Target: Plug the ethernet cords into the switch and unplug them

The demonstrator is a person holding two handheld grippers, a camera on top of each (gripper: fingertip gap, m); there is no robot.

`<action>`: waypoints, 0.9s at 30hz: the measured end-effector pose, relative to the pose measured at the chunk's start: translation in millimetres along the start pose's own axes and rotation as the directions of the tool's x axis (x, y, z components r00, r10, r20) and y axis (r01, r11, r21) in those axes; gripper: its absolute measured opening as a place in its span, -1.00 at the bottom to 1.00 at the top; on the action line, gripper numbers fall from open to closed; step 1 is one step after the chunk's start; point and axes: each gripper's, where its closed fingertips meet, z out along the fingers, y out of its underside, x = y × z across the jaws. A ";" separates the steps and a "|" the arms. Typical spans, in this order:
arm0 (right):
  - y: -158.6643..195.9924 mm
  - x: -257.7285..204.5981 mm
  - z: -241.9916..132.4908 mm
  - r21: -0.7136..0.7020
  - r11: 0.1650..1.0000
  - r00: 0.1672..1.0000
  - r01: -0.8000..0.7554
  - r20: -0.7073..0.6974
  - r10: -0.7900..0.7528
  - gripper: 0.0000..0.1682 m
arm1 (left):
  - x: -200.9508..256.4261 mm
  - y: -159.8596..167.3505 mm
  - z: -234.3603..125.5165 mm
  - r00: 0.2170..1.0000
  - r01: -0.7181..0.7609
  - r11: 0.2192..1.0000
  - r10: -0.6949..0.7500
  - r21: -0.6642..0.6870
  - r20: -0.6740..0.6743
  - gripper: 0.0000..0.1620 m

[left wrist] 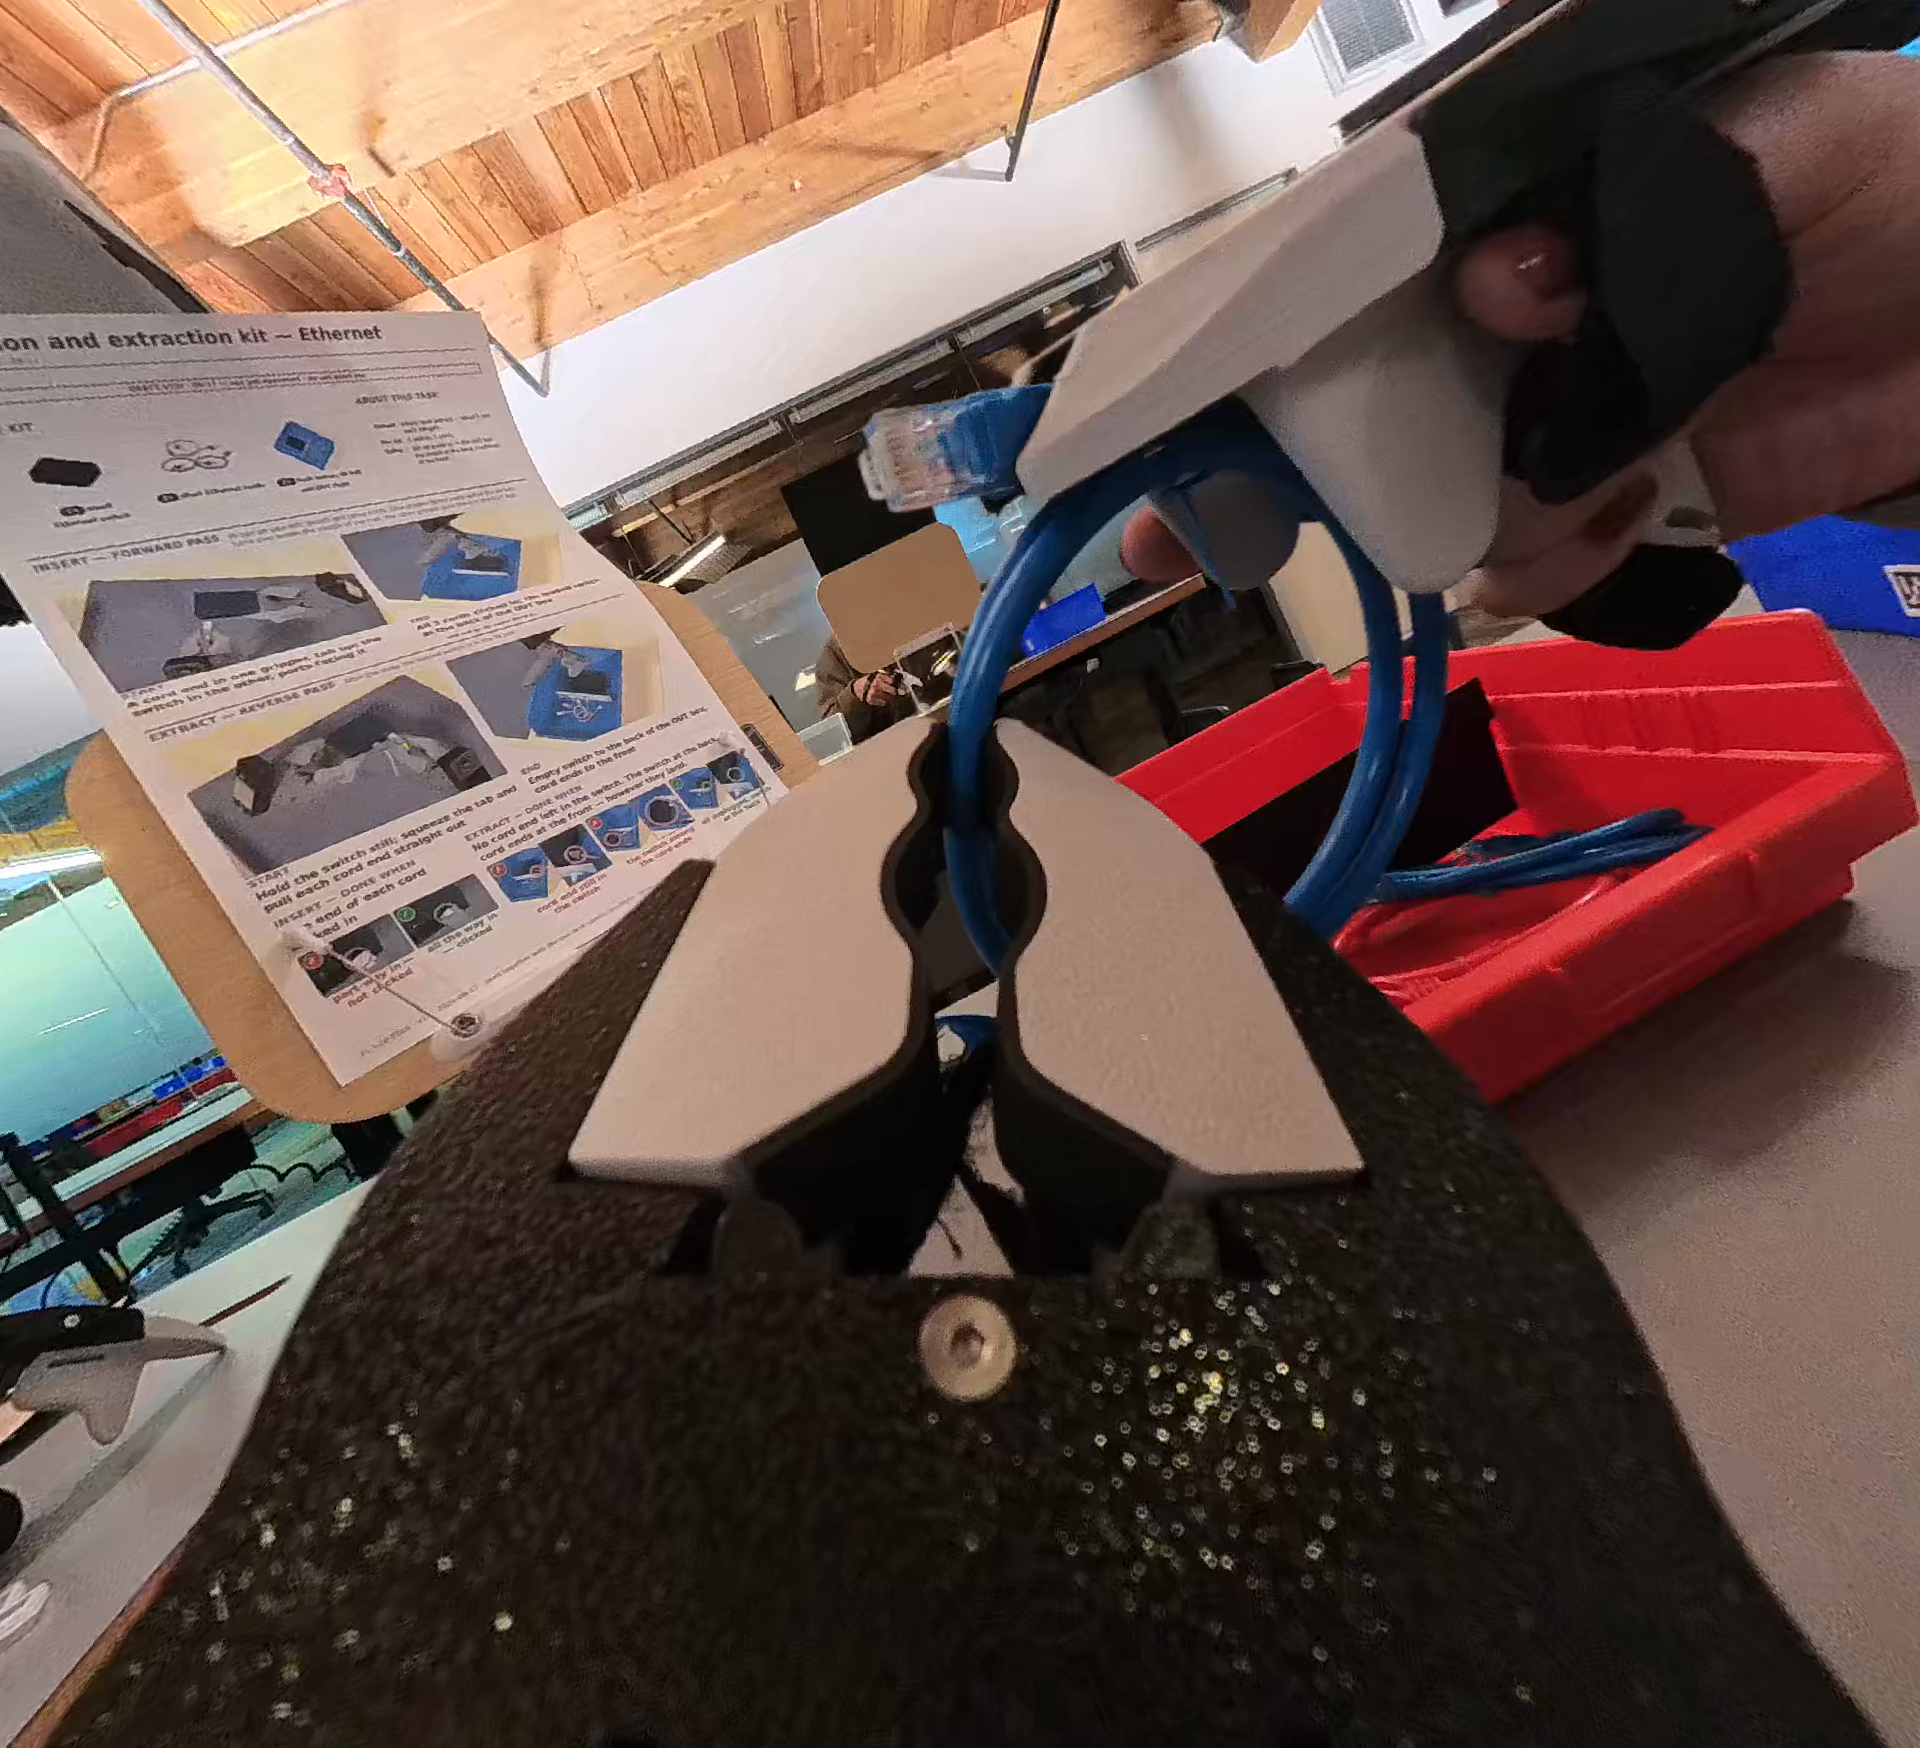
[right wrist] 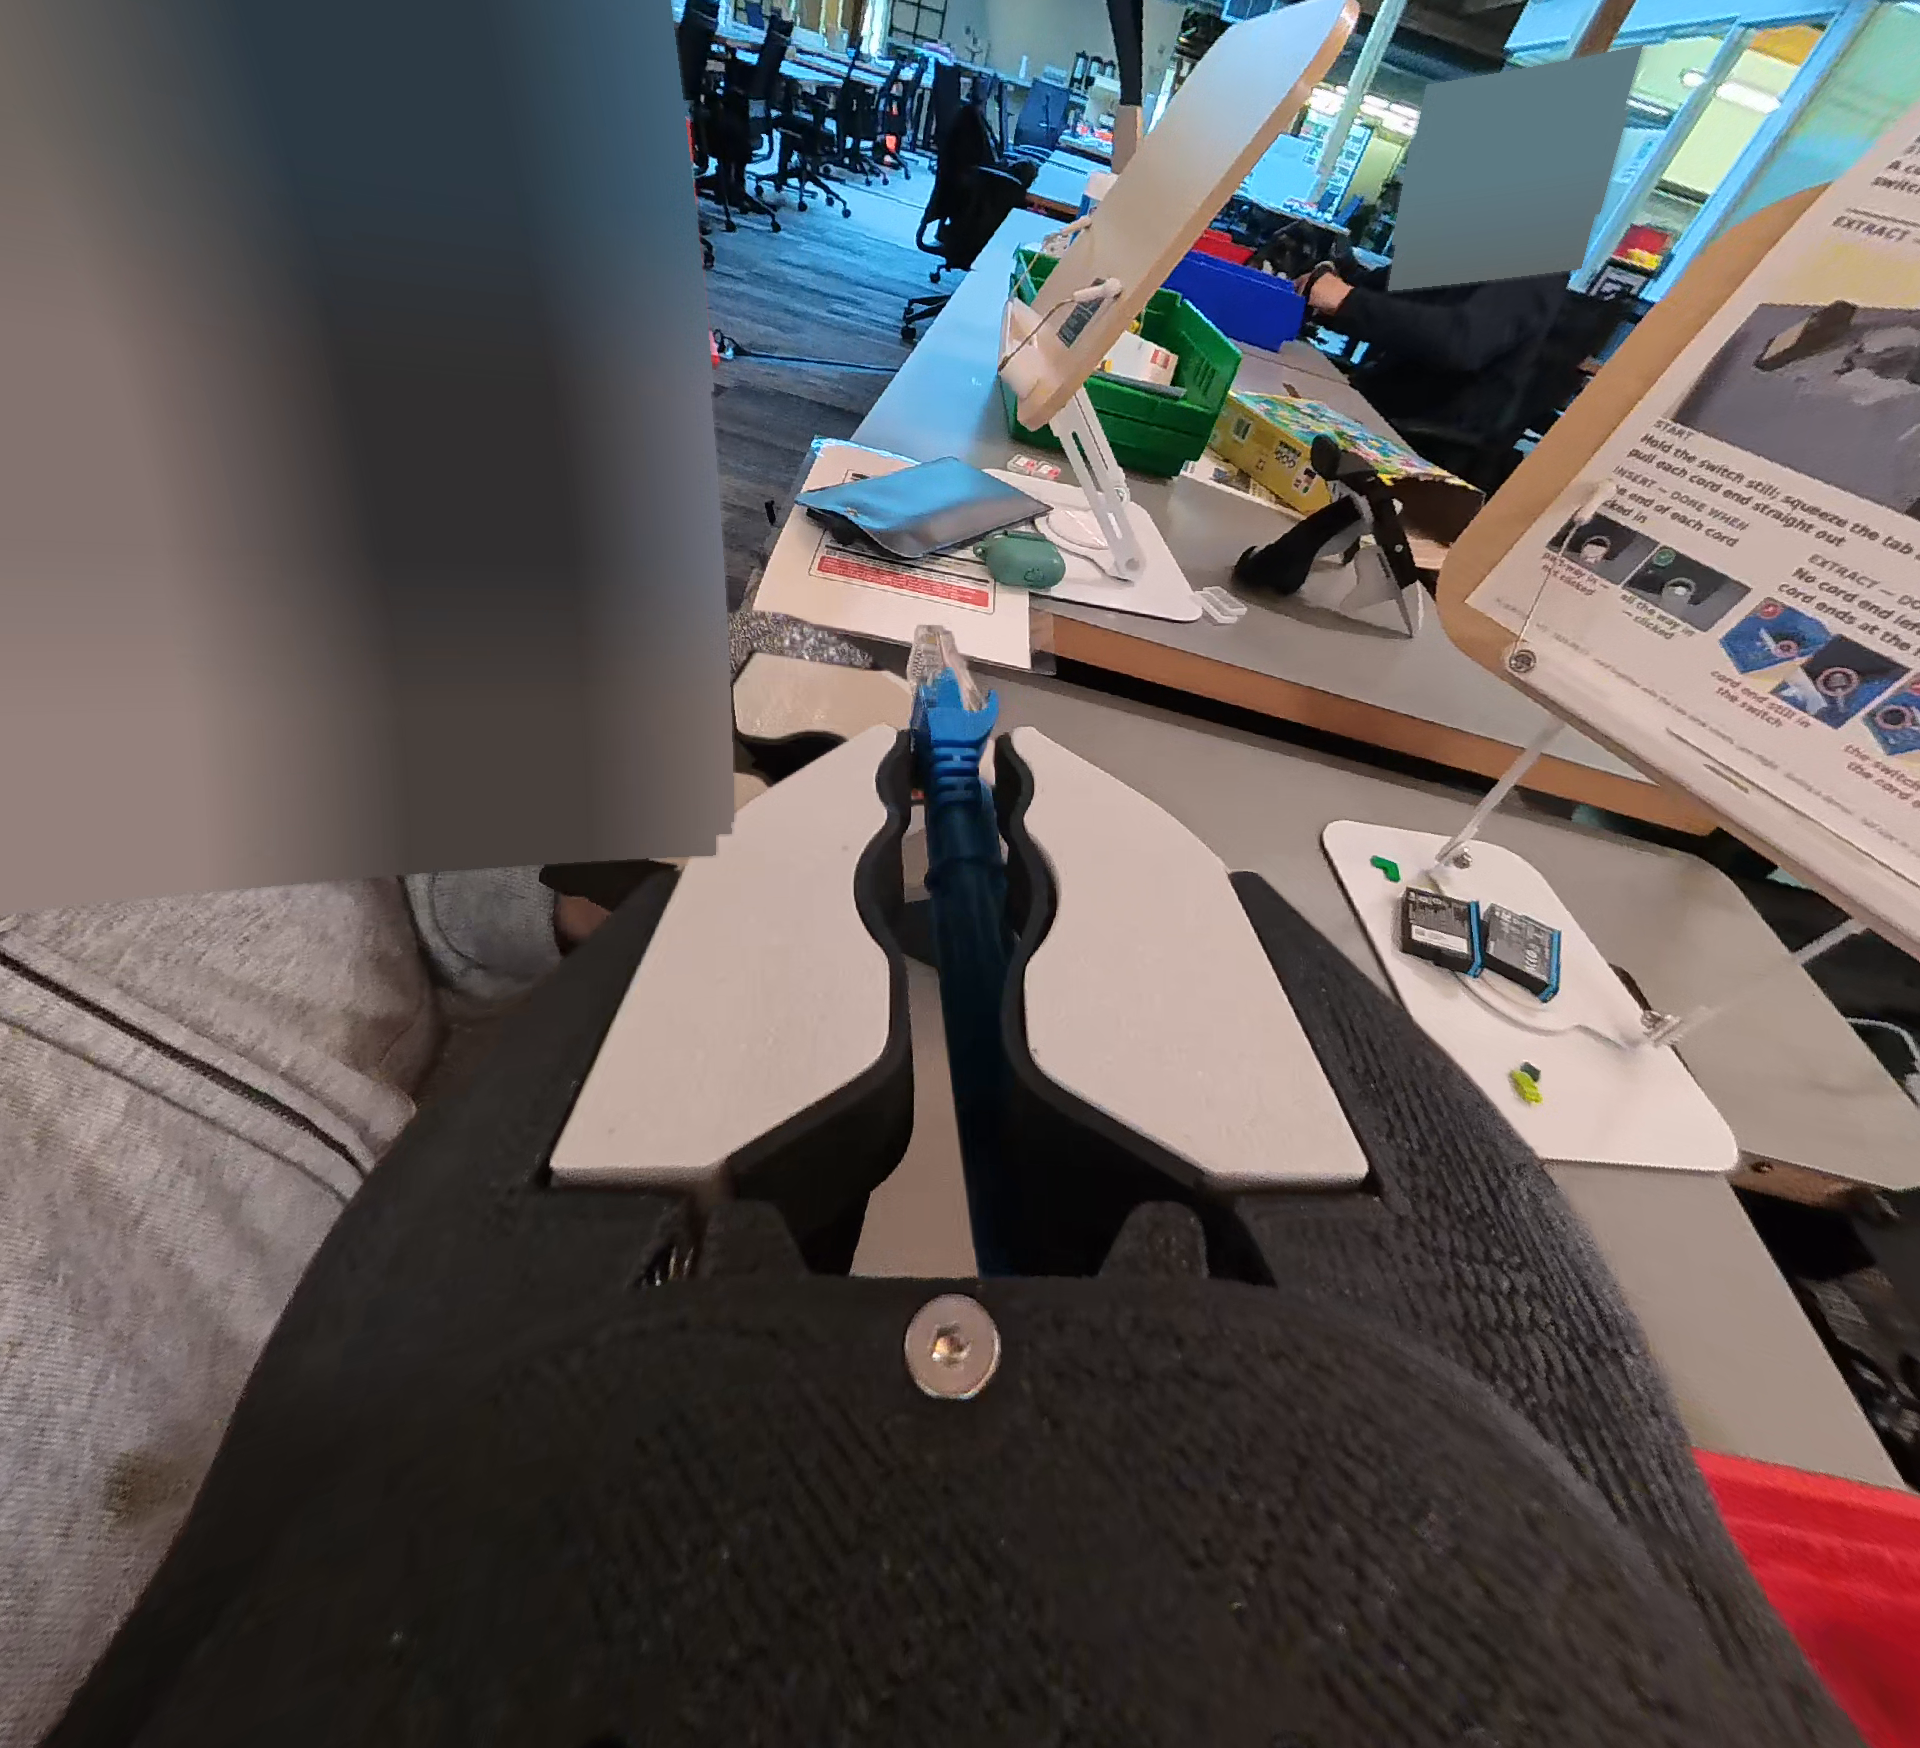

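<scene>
A blue network cable [left wrist: 1397,690] arches in a loop between both grippers. My left gripper [left wrist: 968,748] is shut on the cable's cord, which runs down between its grey fingers. My right gripper [left wrist: 1049,441], held by a hand, comes in from the upper right and holds the cable just behind its clear plug [left wrist: 914,457]. In the right wrist view my right gripper [right wrist: 948,748] is shut on the cable's blue boot [right wrist: 951,763], with the clear plug [right wrist: 935,659] sticking out past the fingertips. A grey finger [right wrist: 821,696] of the left gripper shows just beyond.
A red bin [left wrist: 1714,825] with more blue cables [left wrist: 1538,857] sits on the grey table at right. An instruction sheet on a wooden board [left wrist: 312,659] stands at left; its white base [right wrist: 1538,1023] carries two small black blocks [right wrist: 1475,935]. A person's grey sleeve [right wrist: 156,1179] is close on the left. There is about 4 centimetres between the tips of the two grippers.
</scene>
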 end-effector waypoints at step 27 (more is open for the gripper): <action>9.7 -19.8 -1.9 0.014 0.975 0.975 0.221 0.024 -0.221 -0.83 | 22.7 3.3 -9.0 0.971 0.085 0.995 -0.071 0.053 -0.229 -0.94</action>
